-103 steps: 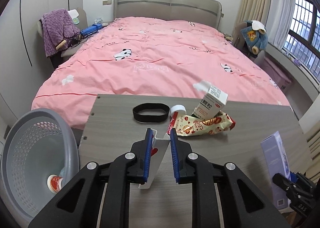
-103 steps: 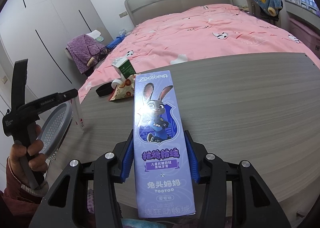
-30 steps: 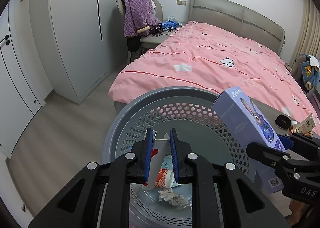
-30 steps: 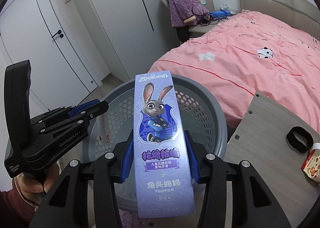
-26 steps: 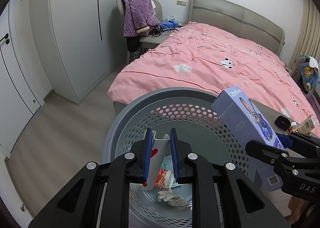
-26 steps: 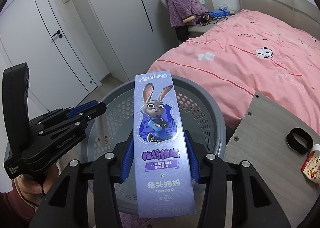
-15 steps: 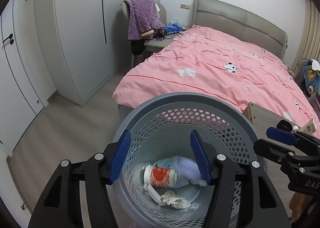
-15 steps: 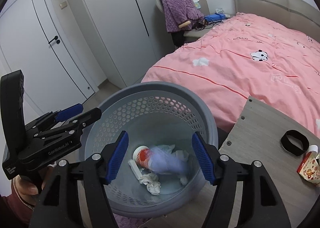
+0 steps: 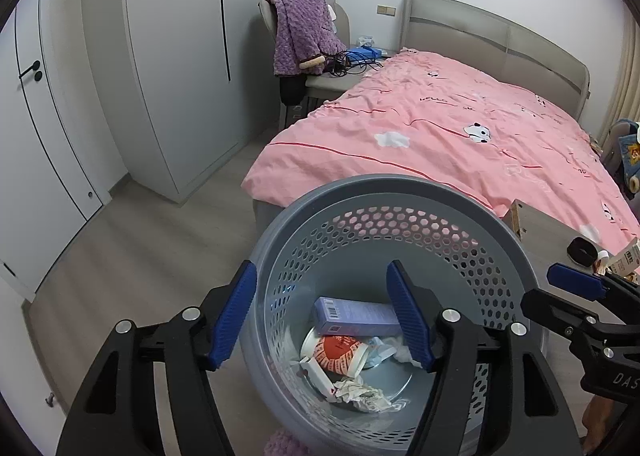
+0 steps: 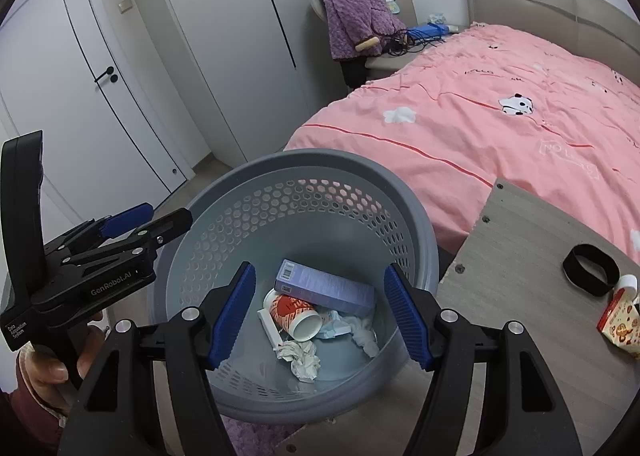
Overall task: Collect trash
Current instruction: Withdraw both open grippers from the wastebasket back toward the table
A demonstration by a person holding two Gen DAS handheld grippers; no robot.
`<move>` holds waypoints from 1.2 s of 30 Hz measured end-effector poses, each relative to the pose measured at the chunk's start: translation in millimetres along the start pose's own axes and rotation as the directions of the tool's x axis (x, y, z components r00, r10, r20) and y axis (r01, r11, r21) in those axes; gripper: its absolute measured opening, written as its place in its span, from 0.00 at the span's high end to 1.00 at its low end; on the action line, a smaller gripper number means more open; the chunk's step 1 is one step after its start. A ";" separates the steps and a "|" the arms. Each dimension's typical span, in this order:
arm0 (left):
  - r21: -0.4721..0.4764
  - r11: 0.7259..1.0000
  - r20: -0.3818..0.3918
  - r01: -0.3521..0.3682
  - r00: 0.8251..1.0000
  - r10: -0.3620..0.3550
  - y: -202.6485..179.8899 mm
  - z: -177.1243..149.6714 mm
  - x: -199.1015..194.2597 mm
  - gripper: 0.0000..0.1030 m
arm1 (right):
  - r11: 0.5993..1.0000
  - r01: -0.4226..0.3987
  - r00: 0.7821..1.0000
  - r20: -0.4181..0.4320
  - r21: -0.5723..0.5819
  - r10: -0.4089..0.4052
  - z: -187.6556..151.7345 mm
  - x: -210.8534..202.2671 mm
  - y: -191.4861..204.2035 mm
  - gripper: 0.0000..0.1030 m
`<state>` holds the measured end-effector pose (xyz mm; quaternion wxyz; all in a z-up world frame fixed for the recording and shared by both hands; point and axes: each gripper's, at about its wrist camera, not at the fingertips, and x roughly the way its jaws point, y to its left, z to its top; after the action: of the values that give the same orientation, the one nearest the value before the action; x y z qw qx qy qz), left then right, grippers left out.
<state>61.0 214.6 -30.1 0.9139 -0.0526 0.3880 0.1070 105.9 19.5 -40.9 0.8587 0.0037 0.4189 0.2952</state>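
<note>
- We hold the left gripper (image 9: 322,314) over the near rim of the grey basket (image 9: 400,186), jaws wide apart and carrying nothing; this places it for release straight into the opening.
- The basket stands on the floor against the corner of the worktop (image 10: 520,236); we judge this keeps the carry from worktop to basket short.
- On the basket floor lie the purple box (image 10: 324,288), a red paper cup (image 10: 294,314), a white strip (image 10: 268,326) and crumpled tissue (image 10: 302,362), all touching or overlapping.
- We hold the right gripper (image 10: 320,312) above the basket centre, jaws likewise apart and empty.
- On the worktop there remain a black band (image 10: 590,270), a white cap (image 10: 626,284) and a snack packet (image 10: 620,322), close together near the far right.
- The bare stretch of worktop between its corner and these items offers open room for approach; the basket rim is the edge to clear when lifting out.
</note>
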 end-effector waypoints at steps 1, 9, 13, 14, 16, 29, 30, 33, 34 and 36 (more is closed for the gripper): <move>0.002 1.000 0.001 -0.004 1.000 0.004 -0.1 -0.7 -1.2 0.36 | 1.000 0.002 1.000 0.002 0.005 -0.002 -1.1 -1.3 -1.3 0.35; 0.018 1.000 0.001 0.005 1.000 -0.005 -8.1 -3.2 -6.8 0.33 | 0.999 0.027 0.999 0.023 0.044 -0.028 -10.1 -19.8 -14.7 0.31; 0.028 0.999 -0.002 0.027 1.000 -0.027 -17.1 -3.8 -9.0 0.33 | 0.997 0.053 0.998 0.037 0.064 -0.056 -19.3 -33.4 -23.7 0.29; 0.033 0.999 -0.001 0.034 0.999 -0.034 -20.8 -4.2 -10.1 0.33 | 0.996 0.058 0.997 0.040 0.069 -0.061 -20.4 -35.5 -25.1 0.29; 0.046 0.998 0.001 0.045 0.999 -0.045 -28.6 -4.8 -12.1 0.33 | 0.994 0.075 0.996 0.048 0.082 -0.079 -24.6 -43.6 -31.4 0.29; 0.164 0.978 -0.015 0.130 0.991 -0.130 -100.2 -8.8 -18.7 0.28 | 0.962 0.202 0.972 0.081 0.185 -0.220 -64.8 -99.3 -77.7 0.22; 0.170 0.976 -0.013 0.134 0.991 -0.133 -105.8 -9.6 -19.9 0.26 | 0.957 0.209 0.970 0.085 0.199 -0.229 -68.8 -105.3 -83.4 0.21; 0.197 0.969 -0.005 0.151 0.988 -0.153 -128.2 -12.9 -26.9 0.26 | 0.943 0.229 0.961 0.097 0.241 -0.258 -81.6 -122.9 -99.5 0.21; 0.207 0.966 -0.004 0.154 0.988 -0.156 -135.7 -13.9 -29.0 0.25 | 0.938 0.235 0.958 0.100 0.255 -0.268 -84.7 -127.8 -103.9 0.21; 0.226 0.961 -0.002 0.161 0.986 -0.165 -147.1 -15.9 -32.0 0.25 | 0.924 0.256 0.949 0.108 0.283 -0.296 -93.2 -139.4 -115.3 0.19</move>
<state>63.1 63.8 -16.1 0.9229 0.0202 0.3844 -0.0128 30.5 -169.3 -30.6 0.9123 0.0815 0.3856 0.1113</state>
